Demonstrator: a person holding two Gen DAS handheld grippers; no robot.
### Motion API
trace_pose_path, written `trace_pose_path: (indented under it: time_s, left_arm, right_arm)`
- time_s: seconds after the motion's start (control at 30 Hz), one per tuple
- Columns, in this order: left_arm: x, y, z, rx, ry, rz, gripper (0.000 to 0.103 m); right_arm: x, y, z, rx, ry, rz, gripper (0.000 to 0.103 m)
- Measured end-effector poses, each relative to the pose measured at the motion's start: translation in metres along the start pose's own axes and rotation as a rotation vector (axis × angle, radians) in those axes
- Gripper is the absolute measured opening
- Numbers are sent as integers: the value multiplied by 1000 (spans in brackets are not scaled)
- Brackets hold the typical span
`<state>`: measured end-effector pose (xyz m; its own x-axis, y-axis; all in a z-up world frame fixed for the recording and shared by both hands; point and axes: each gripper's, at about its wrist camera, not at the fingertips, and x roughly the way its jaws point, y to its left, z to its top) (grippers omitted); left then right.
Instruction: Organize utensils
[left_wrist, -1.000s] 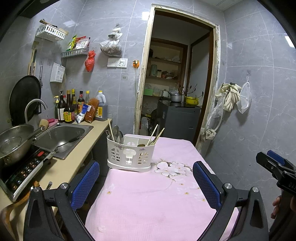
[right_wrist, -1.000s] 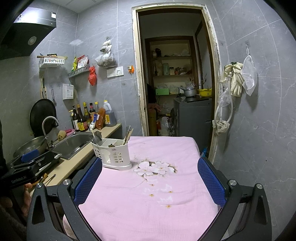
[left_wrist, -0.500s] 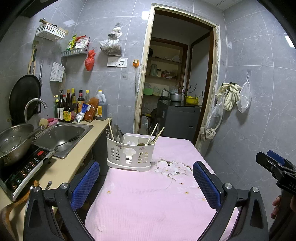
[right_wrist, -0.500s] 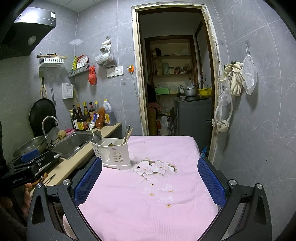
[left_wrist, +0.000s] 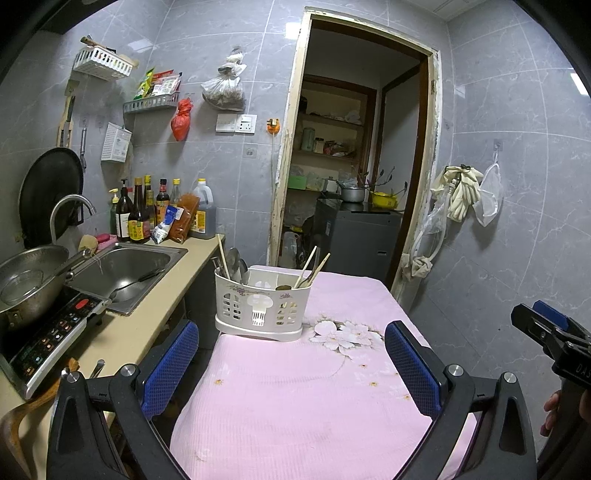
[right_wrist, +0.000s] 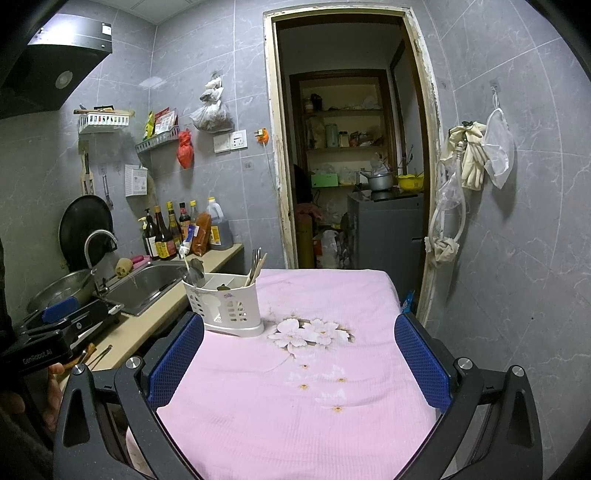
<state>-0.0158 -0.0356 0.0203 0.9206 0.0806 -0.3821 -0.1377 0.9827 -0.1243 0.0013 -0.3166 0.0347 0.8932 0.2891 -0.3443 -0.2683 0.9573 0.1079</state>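
A white plastic utensil caddy (left_wrist: 261, 308) (right_wrist: 225, 306) stands at the far left of a table under a pink flowered cloth (left_wrist: 295, 387) (right_wrist: 314, 369). Spoons (left_wrist: 234, 260) lean in its left compartment and chopsticks (left_wrist: 314, 267) in its right one. My left gripper (left_wrist: 291, 354) is open, well short of the caddy, with nothing between its blue pads. My right gripper (right_wrist: 299, 354) is open too, over the cloth and to the right of the caddy. Each gripper shows at the edge of the other's view.
A beige counter (left_wrist: 122, 339) runs along the left with a steel sink (left_wrist: 122, 267), a wok on an induction hob (left_wrist: 48, 332) and sauce bottles (left_wrist: 147, 218). A doorway (right_wrist: 351, 166) opens behind the table. Tiled wall with hanging gloves (right_wrist: 472, 155) closes the right side.
Both grippers have held almost still; the caddy shifts only very slightly in the views. Nothing was taken hold of or let go.
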Motion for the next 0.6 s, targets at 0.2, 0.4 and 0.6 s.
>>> trace_pose_path:
  time_s: [0.2,0.4,0.6]
  left_arm:
    - [-1,0,0,1,1,0,102]
    - [-1,1,0,0,0,0,102]
    - [-2,1,0,-1,1,1,102]
  right_arm:
    - [0,0,0,-1,1,1,101]
    - [-2,1,-1,0,4,1,101]
    - [-2,1,-1,-2,6,3,101]
